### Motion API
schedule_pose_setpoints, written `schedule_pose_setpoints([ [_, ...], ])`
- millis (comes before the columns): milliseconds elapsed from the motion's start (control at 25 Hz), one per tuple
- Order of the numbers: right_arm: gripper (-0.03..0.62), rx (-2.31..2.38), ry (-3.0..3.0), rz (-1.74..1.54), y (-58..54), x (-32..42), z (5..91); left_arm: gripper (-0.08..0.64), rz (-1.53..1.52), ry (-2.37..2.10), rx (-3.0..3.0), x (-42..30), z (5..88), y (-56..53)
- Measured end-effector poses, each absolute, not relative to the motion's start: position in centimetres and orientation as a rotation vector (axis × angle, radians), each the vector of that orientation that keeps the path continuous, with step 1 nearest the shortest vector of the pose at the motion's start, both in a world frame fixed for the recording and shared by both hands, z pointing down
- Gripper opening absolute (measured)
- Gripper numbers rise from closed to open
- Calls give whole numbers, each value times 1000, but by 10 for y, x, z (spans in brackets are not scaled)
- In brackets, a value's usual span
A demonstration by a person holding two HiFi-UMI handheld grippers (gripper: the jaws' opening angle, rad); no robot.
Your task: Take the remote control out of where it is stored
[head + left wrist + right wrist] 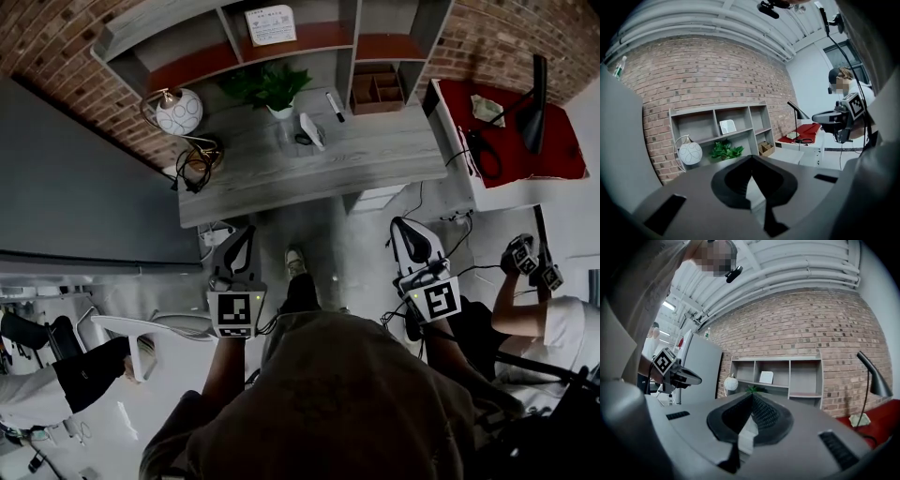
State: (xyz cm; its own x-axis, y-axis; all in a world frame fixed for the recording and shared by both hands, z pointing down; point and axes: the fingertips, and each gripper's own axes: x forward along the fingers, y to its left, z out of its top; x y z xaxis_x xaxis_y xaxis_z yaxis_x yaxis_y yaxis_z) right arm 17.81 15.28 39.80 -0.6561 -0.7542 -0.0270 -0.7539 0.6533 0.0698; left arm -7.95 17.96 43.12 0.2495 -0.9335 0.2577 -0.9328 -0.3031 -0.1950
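Note:
A slim white remote control (311, 131) stands tilted in a small holder on the grey desk (375, 155), in front of a potted plant (274, 89). Both grippers hang over the floor, well short of the desk's front edge. My left gripper (244, 234) is shut and empty; in the left gripper view its jaws (751, 158) meet at the tips. My right gripper (407, 227) is shut too, with nothing between the jaws (751, 395). In the gripper views the desk top is mostly hidden behind the jaws and the remote is not seen.
A shelf unit (309, 37) lines the brick wall, with a cardboard organiser (377, 89), a marker (335, 106) and a globe lamp (179, 112). A red-topped cabinet (553, 155) with a black lamp stands right. Another person's grippers (531, 260) are at right. A white chair (141, 330) is at left.

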Motion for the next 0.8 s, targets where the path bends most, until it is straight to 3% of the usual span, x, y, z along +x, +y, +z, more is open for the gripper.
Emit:
schedule_pose_setpoints([
  [800,14,1328,-2790,-56,67,139,404,11,-515,1776,-2548,-111,434,86],
])
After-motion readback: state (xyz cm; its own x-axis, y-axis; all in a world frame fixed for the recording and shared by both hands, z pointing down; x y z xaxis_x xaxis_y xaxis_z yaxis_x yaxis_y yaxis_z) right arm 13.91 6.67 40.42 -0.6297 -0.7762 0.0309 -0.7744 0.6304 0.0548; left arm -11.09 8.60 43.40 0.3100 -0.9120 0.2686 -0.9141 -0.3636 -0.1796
